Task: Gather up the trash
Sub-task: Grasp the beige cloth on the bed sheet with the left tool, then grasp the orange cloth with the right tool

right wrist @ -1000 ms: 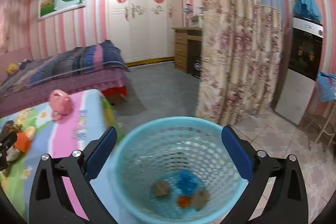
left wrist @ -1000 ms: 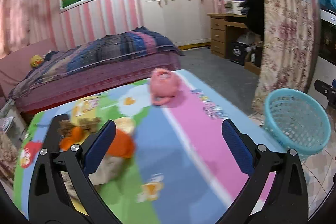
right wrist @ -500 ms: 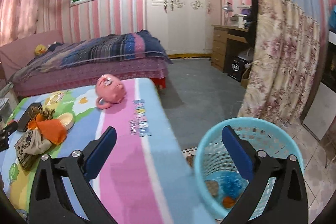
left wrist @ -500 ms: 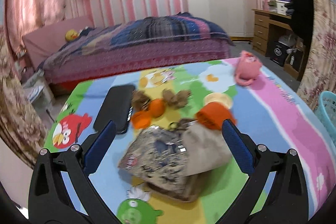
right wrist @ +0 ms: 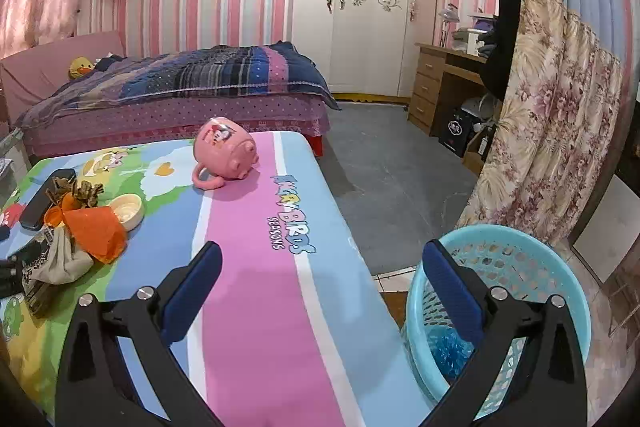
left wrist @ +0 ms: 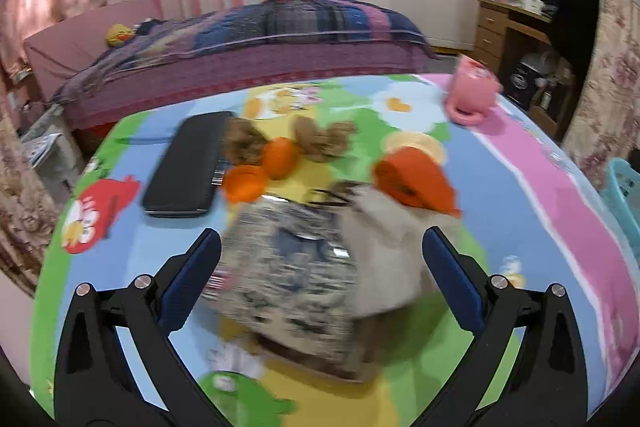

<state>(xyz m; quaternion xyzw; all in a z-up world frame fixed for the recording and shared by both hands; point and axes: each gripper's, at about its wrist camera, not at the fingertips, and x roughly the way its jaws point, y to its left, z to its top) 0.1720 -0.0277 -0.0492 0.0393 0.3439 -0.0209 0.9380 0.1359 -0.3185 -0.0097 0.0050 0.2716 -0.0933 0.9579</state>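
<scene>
Left hand-held gripper (left wrist: 320, 267) hovers low and level over the desk (left wrist: 560, 211), released wide, the blurred trash pile (left wrist: 320, 259) just ahead between its 2 fingers. Right hand-held gripper (right wrist: 322, 281) is released too, empty, blue basket (right wrist: 532, 251) beside its right finger.

- Both views are evenly and fairly brightly lit indoors; no light source shows.
- The left wrist view is smeared by motion: the pouch (left wrist: 292, 267) just ahead of the left hand-held gripper (left wrist: 320, 267) is heavily blurred, and the bed (left wrist: 248, 39) behind it is soft.
- The right wrist view is sharp; the mug (right wrist: 224, 155) casts a soft shadow on the table (right wrist: 260, 307).
- Fisheye distortion bends walls and curtains at the edges, with black vignette corners.
</scene>
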